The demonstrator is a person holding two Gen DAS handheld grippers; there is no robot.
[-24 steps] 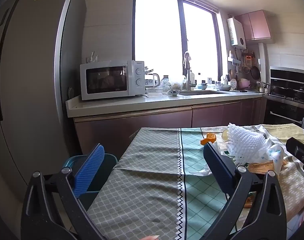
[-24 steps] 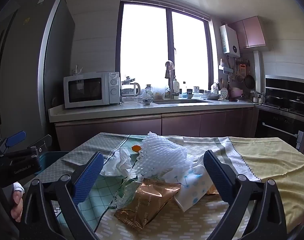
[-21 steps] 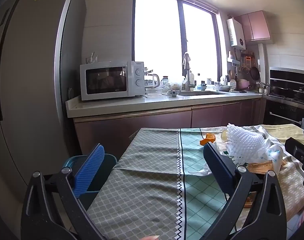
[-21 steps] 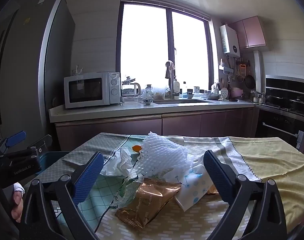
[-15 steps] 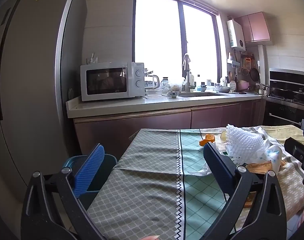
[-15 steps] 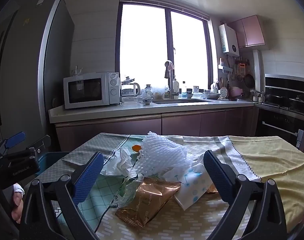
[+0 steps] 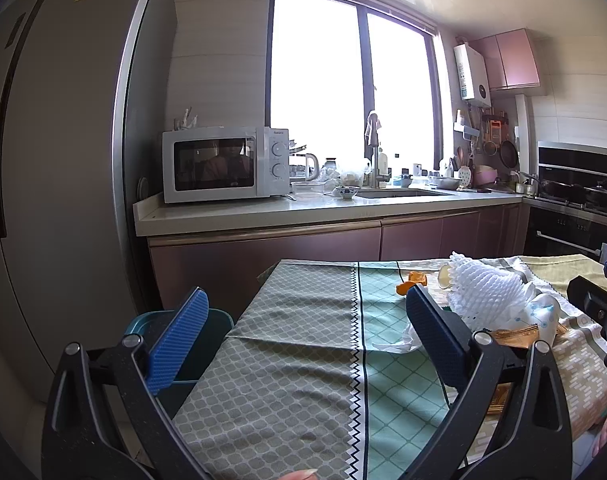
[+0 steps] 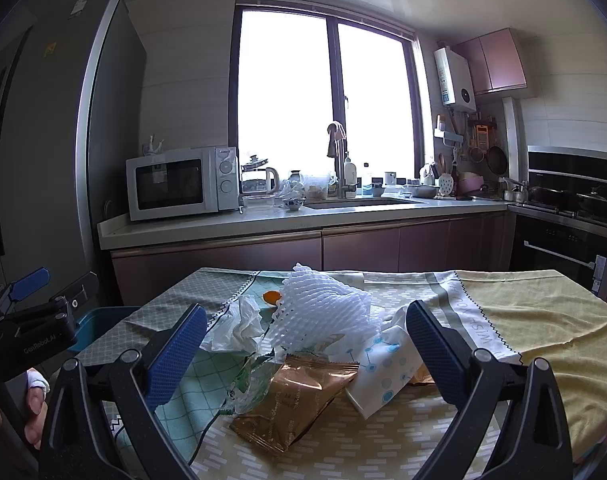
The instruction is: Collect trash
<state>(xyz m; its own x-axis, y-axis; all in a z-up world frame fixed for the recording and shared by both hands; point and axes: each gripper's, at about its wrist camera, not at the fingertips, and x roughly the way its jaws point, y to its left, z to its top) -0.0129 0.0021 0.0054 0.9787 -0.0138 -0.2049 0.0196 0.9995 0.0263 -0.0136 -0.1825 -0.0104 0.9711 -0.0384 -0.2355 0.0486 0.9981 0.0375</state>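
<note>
Both grippers, L [image 7: 307, 340] & R [image 8: 303, 352], spread wide, holding nothing; foam net [image 8: 323, 312] tops wrappers, bin [image 7: 151, 324] beside table.

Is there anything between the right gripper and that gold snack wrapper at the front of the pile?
Nothing visible. The right gripper is open, and the gold snack wrapper lies at the near edge of the pile, under no other trash.
</note>
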